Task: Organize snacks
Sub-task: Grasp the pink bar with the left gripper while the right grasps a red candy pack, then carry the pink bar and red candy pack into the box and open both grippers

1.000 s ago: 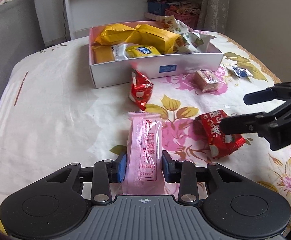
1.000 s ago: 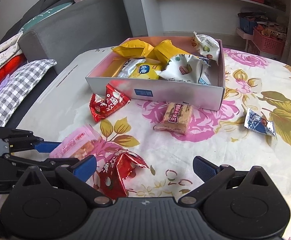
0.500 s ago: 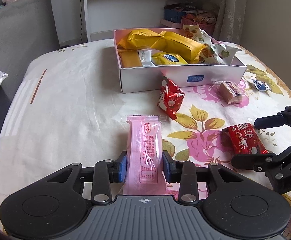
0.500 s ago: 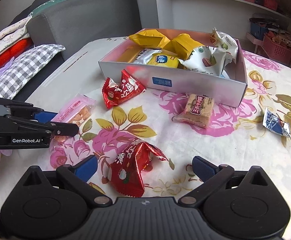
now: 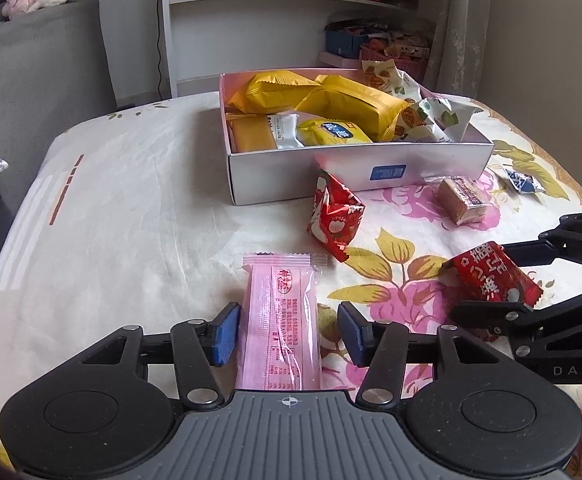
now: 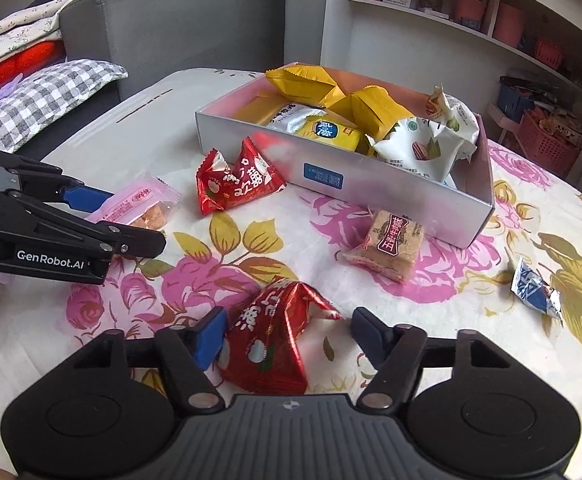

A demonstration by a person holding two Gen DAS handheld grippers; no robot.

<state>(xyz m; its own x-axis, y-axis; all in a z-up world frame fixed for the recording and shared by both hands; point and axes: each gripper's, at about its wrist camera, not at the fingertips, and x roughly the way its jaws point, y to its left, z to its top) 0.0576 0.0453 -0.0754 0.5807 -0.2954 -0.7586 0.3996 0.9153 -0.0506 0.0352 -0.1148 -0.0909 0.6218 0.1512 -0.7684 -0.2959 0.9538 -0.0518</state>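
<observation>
A pink snack packet (image 5: 281, 320) lies flat on the floral tablecloth between the pads of my left gripper (image 5: 289, 330). Its jaws are opening, with a gap showing on each side of the packet. My right gripper (image 6: 288, 334) straddles a red foil packet (image 6: 271, 340); its jaws are closing, and the right pad is still clear of the foil. A white box (image 5: 331, 176) holding yellow and white snack packs stands further back. Loose in front of it are another red packet (image 5: 333, 216), a brown wafer packet (image 6: 391, 244) and a small blue packet (image 6: 535, 288).
A grey sofa (image 5: 31, 72) with a checked pillow (image 6: 43, 108) runs along the table's left side. White shelves (image 5: 291, 12) and baskets stand behind the box. The plain white cloth to the left of the box bears nothing.
The left jaws have spread apart and released the pink packet. The right jaws have narrowed from wide open around the red foil packet.
</observation>
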